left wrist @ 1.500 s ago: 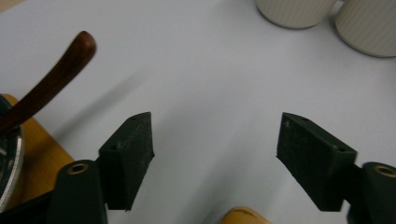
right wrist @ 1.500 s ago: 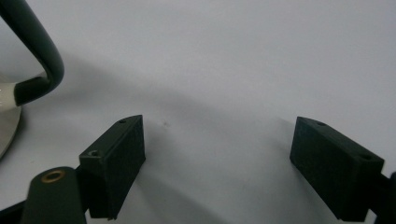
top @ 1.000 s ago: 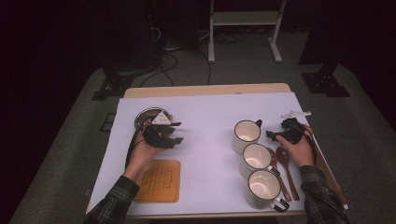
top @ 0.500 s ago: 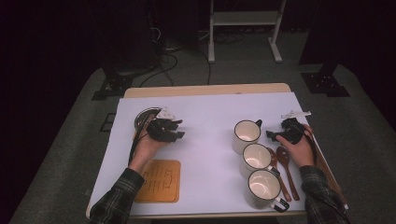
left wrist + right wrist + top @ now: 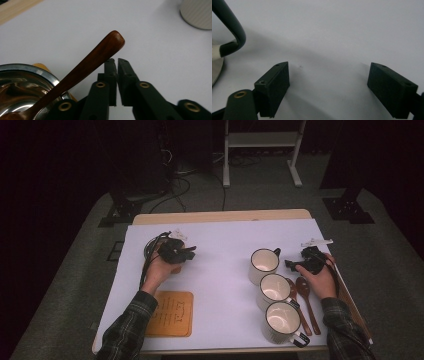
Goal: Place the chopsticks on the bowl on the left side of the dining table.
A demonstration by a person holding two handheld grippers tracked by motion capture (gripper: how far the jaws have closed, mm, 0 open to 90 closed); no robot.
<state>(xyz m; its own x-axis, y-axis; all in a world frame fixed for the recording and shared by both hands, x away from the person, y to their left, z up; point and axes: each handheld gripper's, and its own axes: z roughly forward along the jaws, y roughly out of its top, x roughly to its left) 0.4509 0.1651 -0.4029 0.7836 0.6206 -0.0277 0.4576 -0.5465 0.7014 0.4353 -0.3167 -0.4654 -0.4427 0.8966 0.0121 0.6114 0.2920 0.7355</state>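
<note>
We see a wooden counter covered by a white sheet, standing on grey carpet in a dark room — cables and a white metal stand lie beyond its far edge. The left gripper has just been closing; its jaws are now clenched with nothing between them, the wooden spoon lying just beside them, its handle rising out of a steel bowl. The right gripper rests released on the sheet, near the dark handle of a cream mug. Two more mugs, two spoons and an orange mat occupy the near side.
</note>
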